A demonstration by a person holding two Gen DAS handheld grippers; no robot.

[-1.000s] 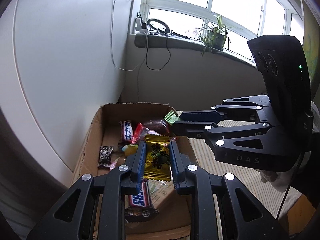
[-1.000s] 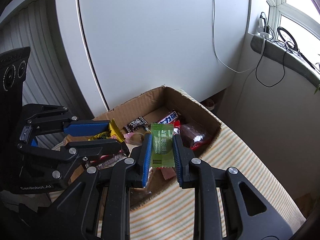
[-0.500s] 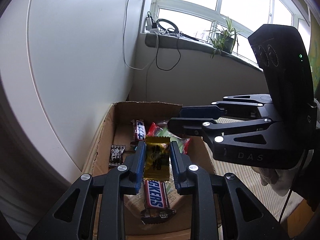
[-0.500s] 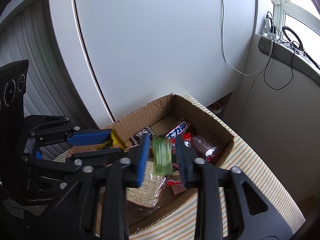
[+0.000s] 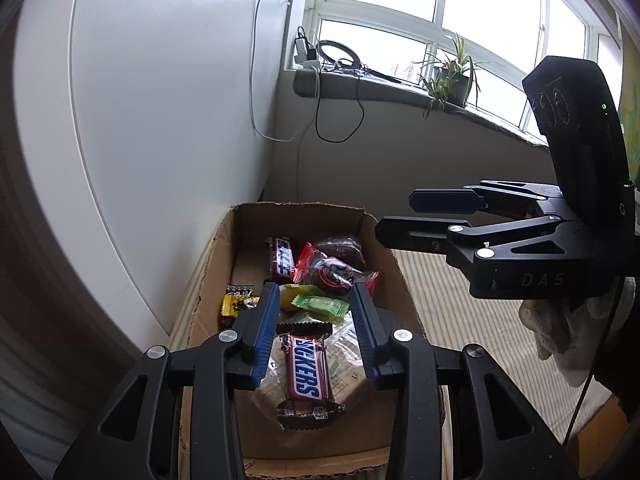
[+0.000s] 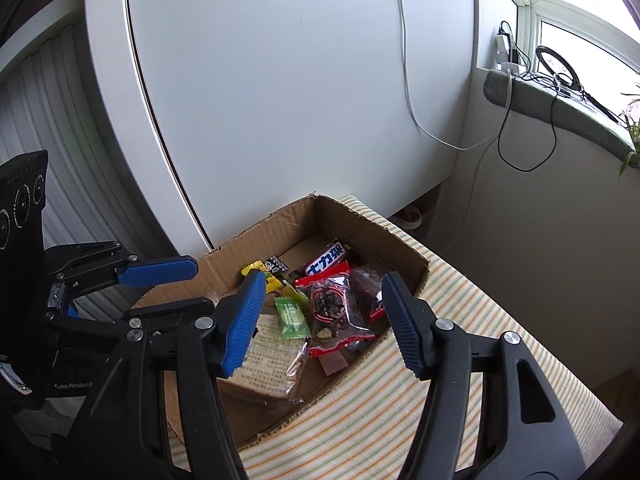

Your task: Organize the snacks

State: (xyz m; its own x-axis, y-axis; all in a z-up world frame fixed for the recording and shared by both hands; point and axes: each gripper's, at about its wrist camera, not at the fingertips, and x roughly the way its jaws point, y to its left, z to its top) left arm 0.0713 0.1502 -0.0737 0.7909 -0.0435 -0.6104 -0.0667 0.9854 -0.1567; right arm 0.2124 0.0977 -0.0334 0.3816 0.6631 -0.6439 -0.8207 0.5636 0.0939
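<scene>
1. Cardboard box (image 5: 208, 276), open-topped, stands on a striped cloth (image 6: 472, 320) beside a white panel (image 6: 280, 100). All the snacks lie inside it.
2. Right gripper (image 6: 324, 316), tilted downward over the near rim of the box. Its jaws are spreading and nothing sits between them. In the left wrist view it enters from the right (image 5: 396, 216), its fingers level above the box's right wall.
3. Left gripper (image 5: 316, 320), likewise angled down over the box. Its jaws are opening, and no wrapper is pinched between the blue pads (image 5: 266, 328). In the right wrist view it shows at the left edge (image 6: 176, 284).
4. Snickers bar (image 5: 308, 376), lying flat between the left fingers as seen from that camera. Its long axis runs from the near wall toward the far wall. The right wrist view does not show it.
5. Red-edged clear packet (image 6: 340, 312) of dark pieces, long axis roughly along the box's length, resting on other snacks.
6. Dark bar with a blue-and-white label (image 6: 330, 258), near the far corner and set diagonally.
7. Green candy (image 6: 292, 318), flat on a clear printed bag (image 6: 268, 364). In the left wrist view it lies crosswise (image 5: 320, 306).
8. Yellow candy (image 5: 236, 304), against the left wall. Its far end is hidden in the right wrist view.
9. Windowsill (image 5: 400, 92) with a potted plant (image 5: 452, 76), seen whole only from the left wrist.
</scene>
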